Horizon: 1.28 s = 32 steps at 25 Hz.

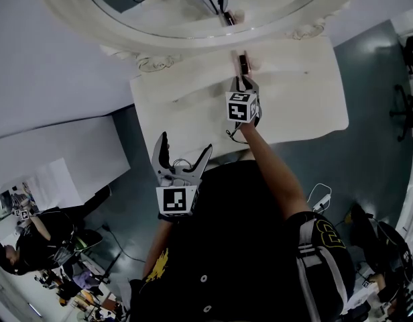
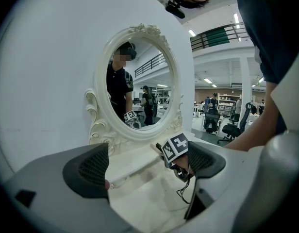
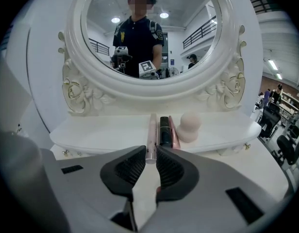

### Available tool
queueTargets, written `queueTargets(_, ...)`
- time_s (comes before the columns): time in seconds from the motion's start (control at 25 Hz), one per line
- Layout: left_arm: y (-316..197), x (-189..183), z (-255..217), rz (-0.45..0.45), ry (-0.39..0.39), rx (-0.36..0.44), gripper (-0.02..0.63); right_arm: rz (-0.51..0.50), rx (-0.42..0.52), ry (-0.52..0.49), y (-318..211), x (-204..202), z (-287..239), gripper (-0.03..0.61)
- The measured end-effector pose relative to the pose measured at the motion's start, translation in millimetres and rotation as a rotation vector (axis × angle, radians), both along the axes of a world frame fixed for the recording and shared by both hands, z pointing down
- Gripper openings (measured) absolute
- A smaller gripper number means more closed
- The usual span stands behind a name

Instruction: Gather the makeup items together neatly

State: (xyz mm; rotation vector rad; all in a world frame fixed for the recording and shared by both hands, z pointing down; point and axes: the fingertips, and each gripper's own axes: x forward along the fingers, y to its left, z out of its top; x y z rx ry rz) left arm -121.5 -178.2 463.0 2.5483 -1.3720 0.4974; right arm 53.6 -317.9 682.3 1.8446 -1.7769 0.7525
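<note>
On the vanity's raised shelf [image 3: 101, 132] under the mirror lie a pale pink tube [image 3: 151, 132], a black tube [image 3: 164, 130] and a rose-pink tube [image 3: 173, 132], side by side. A beige makeup sponge [image 3: 190, 126] stands just right of them. My right gripper [image 3: 150, 161] is shut on the near end of the pale pink tube, which rests on the shelf. In the head view that gripper [image 1: 241, 79] reaches over the white vanity top [image 1: 300, 92] toward the dark items [image 1: 243, 64]. My left gripper [image 1: 185, 154] hangs back at the table's near edge, open, with nothing between its fingers.
An oval mirror [image 3: 149, 33] in an ornate white frame rises right behind the shelf against a white wall. The vanity top [image 2: 149, 198] spreads below the left gripper [image 2: 149, 169]. A white cabinet [image 1: 52, 159] stands to the left; office chairs and people are farther off.
</note>
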Motion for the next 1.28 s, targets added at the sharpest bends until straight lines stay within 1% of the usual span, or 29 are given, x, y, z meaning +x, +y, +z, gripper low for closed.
queueTargets(0.04,0,0,-1,-0.001,-0.003,0.003,0.520,-0.002,0.001,-0.002,0,0,0,0.081)
queueTargets(0.12,4,-1,5,0.014,-0.037,-0.009,0.520,-0.003,0.000,0.002,1,1,0,0.081)
queueTargets(0.16,5,-1,5,0.015,-0.036,-0.004,0.520,-0.001,0.000,0.007,2,1,-1,0.083)
queueTargets(0.24,3,2,0,0.002,-0.006,0.021,0.520,0.001,0.001,0.021,3,3,0,0.086)
queueTargets(0.32,2,4,-3,-0.010,0.013,0.033,0.520,-0.002,0.006,0.038,4,3,0,0.129)
queueTargets(0.48,13,6,1,0.008,-0.034,0.017,0.520,-0.018,0.015,0.059,16,4,-4,0.138)
queueTargets(0.68,25,21,-5,0.007,-0.023,0.043,0.520,-0.057,0.032,0.071,25,9,-12,0.135)
queueTargets(0.72,27,25,-7,0.000,-0.014,0.052,0.520,-0.065,0.038,0.071,26,10,-14,0.132)
queueTargets(0.84,34,38,-18,-0.035,0.049,0.097,0.520,-0.098,0.052,0.065,27,11,-17,0.127)
queueTargets(0.92,45,42,-14,-0.046,0.039,0.090,0.520,-0.127,0.054,0.062,28,11,-16,0.126)
queueTargets(1.04,56,40,-11,-0.091,0.039,0.095,0.520,-0.167,0.061,0.067,23,8,-17,0.126)
queueTargets(1.08,60,37,-8,-0.101,0.029,0.095,0.520,-0.177,0.064,0.070,22,7,-17,0.126)
queueTargets(1.16,73,28,-1,-0.115,-0.014,0.068,0.520,-0.188,0.061,0.070,22,2,-14,0.127)
queueTargets(1.2,79,22,0,-0.133,-0.022,0.061,0.520,-0.191,0.054,0.066,25,-1,-12,0.126)
queueTargets(1.28,85,14,-6,-0.184,-0.013,0.066,0.520,-0.199,0.041,0.062,28,-6,-10,0.126)
